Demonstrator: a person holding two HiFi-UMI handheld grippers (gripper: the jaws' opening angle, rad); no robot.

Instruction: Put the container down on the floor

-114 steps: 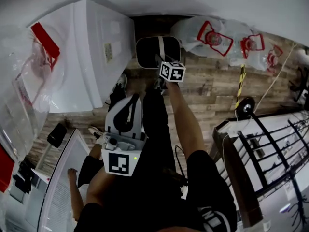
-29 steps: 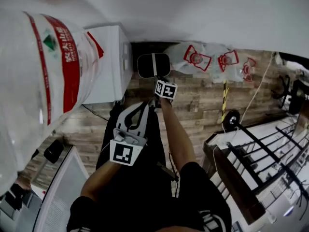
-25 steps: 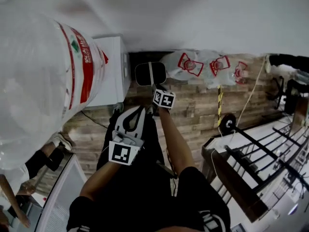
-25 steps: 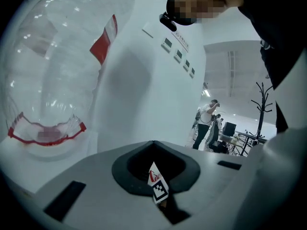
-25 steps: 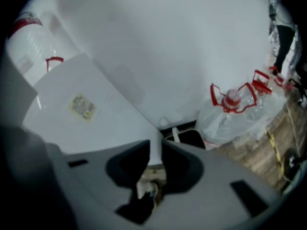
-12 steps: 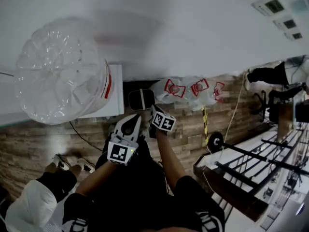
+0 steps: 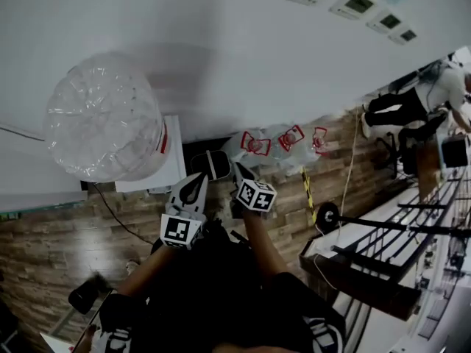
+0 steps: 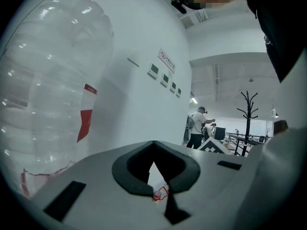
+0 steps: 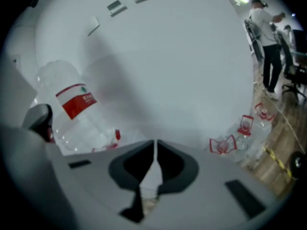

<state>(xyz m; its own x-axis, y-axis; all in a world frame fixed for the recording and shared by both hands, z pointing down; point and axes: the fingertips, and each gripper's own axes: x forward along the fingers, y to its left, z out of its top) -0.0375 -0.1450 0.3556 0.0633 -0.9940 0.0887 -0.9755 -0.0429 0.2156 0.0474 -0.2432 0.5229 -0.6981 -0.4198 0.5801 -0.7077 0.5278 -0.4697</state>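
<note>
Down at the foot of the white wall, the head view gives us the one black container: a rounded oblong, long axis running along the wall, a pale stripe crossing its middle. It sits low by the wood floor, just beside the white cabinet, and only this view catches it. Pointing at it come the left gripper and the right gripper, one to each side, and contact is not clear from here. Count with me: one big clear jug atop the cabinet, three red-marked clear bags along the wall, four wall panels higher up. Over to the left gripper view: jaws together at the tips, nothing pinched, the jug swelling across the left side, and a coat stand with a standing person far off, that stand seen nowhere else. Right gripper view now: jaws closing, just a hairline between them and nothing in it. The jug leans at the left with its red label on show, and the three bags sit low at the right.
</note>
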